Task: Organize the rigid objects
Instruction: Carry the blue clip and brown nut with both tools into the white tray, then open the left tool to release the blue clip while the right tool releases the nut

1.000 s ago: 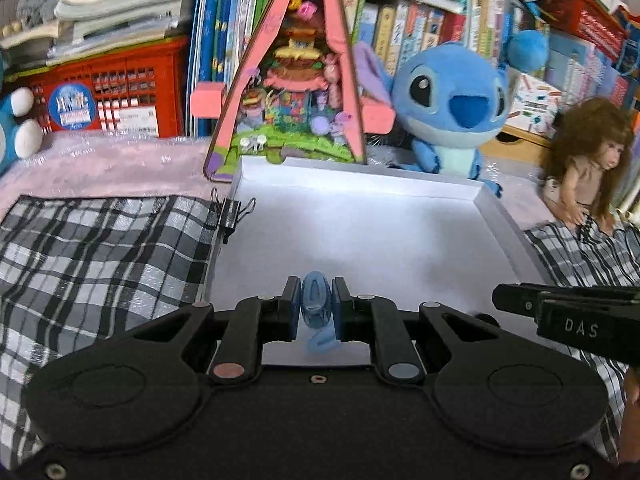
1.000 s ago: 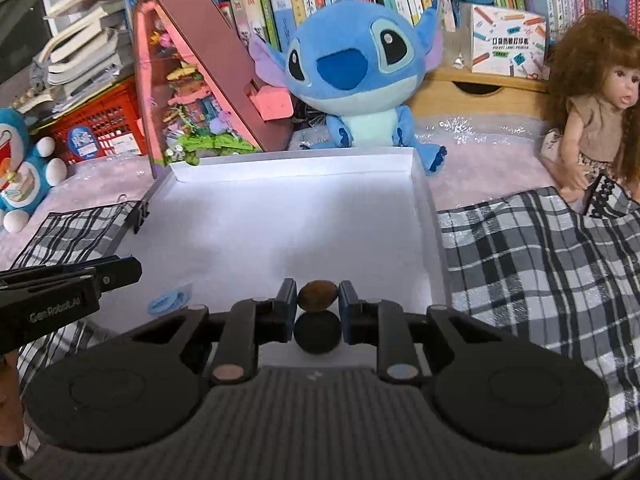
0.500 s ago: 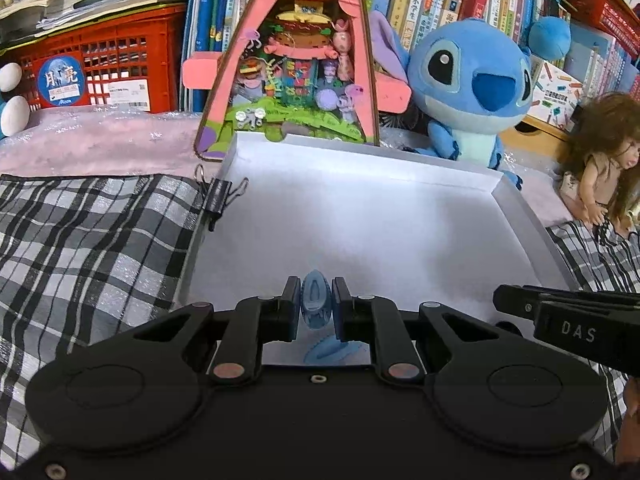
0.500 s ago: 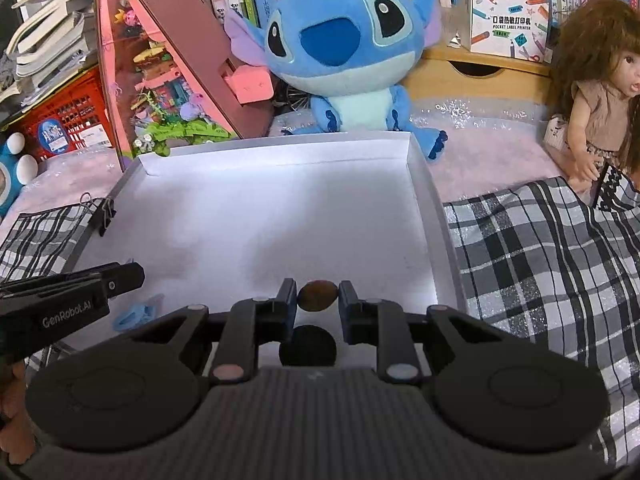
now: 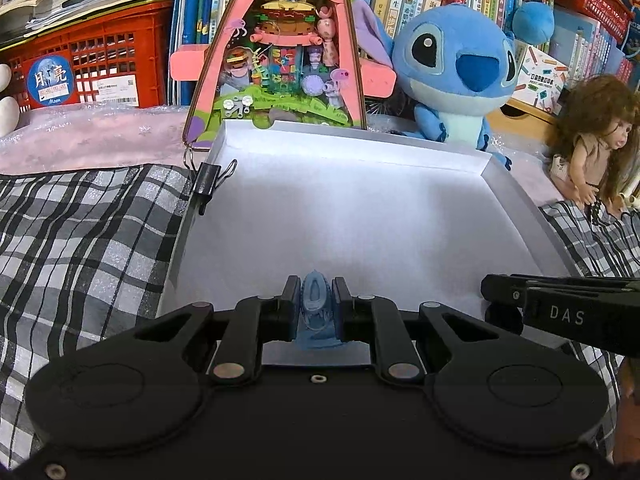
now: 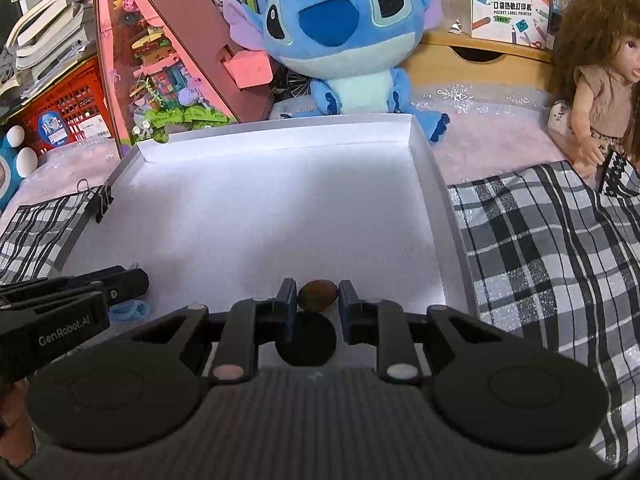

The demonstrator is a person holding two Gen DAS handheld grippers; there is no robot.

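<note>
Over the near edge of the white tray [image 5: 516,196], both claws are hanging side by side, each pointing steeply down toward the tray floor and each carrying its own small piece. The left claw [image 5: 316,306] is pinching a pale blue toy piece [image 5: 317,304], held upright with its long axis running up and down between the pads; a second patch of the same blue is lying flat on the tray floor directly under it, and whether that is a separate piece or the lower end of the held one is hard to say from this angle. The right claw [image 6: 318,298] is gripping a brown pebble-like object [image 6: 317,295], its longer side lying crosswise from pad to pad, and a dark round disc [image 6: 307,338] is sitting on the tray floor just below and a touch nearer the camera.

What the coming move seems to be turning on is the drop: each held thing is hanging straight above the tray floor, inside the near wall, so the way to go is down and not sideways. The left claw is working the tray's left half, the right claw (seen from the left camera as a black bar marked DAS) the right half, and the two are staying apart. The rest of the tray floor, toward the blue plush [image 6: 344,32] at the back, is lying bare. A black binder clip [image 5: 206,180] is biting the tray's left wall, well clear of both claws.
</note>
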